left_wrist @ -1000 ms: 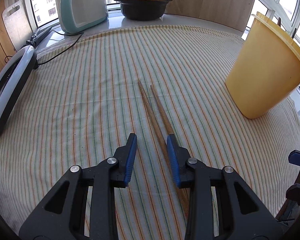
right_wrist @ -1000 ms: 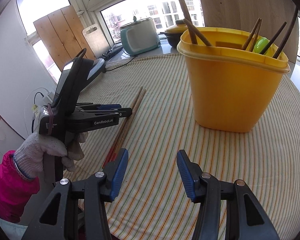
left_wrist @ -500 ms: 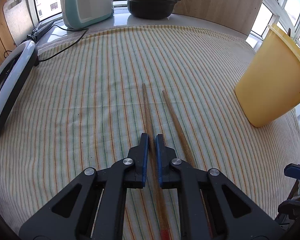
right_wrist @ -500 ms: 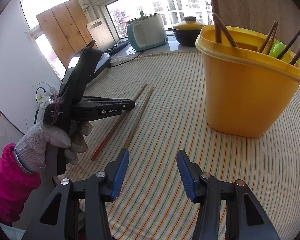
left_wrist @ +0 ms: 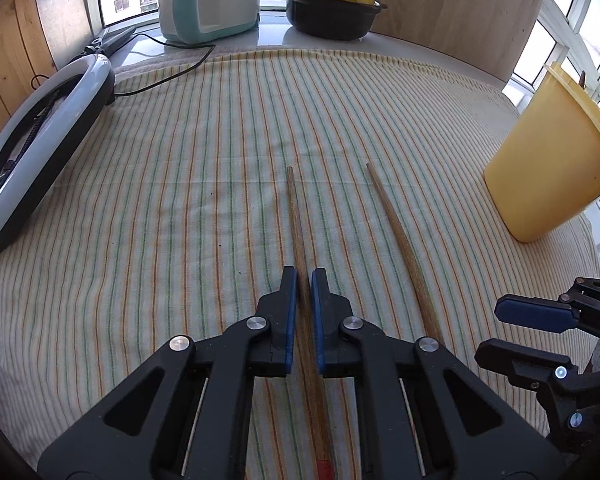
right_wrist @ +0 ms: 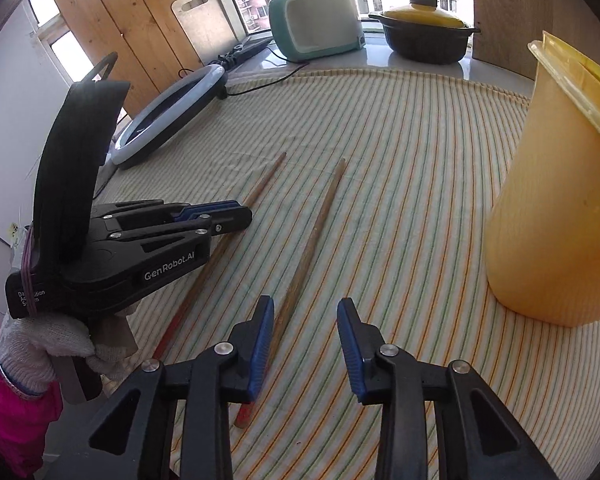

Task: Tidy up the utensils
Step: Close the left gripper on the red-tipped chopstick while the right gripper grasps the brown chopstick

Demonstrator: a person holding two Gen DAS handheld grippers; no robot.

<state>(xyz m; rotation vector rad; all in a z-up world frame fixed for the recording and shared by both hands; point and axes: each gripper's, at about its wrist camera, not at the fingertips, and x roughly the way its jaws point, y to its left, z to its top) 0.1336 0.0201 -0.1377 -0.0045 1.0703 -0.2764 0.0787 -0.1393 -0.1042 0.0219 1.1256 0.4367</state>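
Observation:
Two long wooden chopsticks lie on the striped tablecloth (left_wrist: 180,200). My left gripper (left_wrist: 304,280) is shut on the left chopstick (left_wrist: 296,216), whose red-tipped end runs back between the pads; the right wrist view shows this gripper (right_wrist: 240,216) from the side. My right gripper (right_wrist: 304,308) hovers low over the right chopstick (right_wrist: 312,240). Its jaws are closing. That stick lies just inside the left pad and passes under that finger, and neither pad presses on it. The yellow bucket (right_wrist: 548,208) stands at the right, with utensil tips showing above its rim (left_wrist: 580,80).
A ring light (left_wrist: 40,140) lies along the left edge of the cloth with its cable. A teal appliance (left_wrist: 208,0), a black pot with a yellow lid (left_wrist: 332,8), shears and wooden boards stand at the back by the window. A gloved hand (right_wrist: 52,340) holds the left gripper.
My left gripper shut on the left chopstick and carried it sideways, away from the other. My right gripper moved in low over the right chopstick with its jaws narrower.

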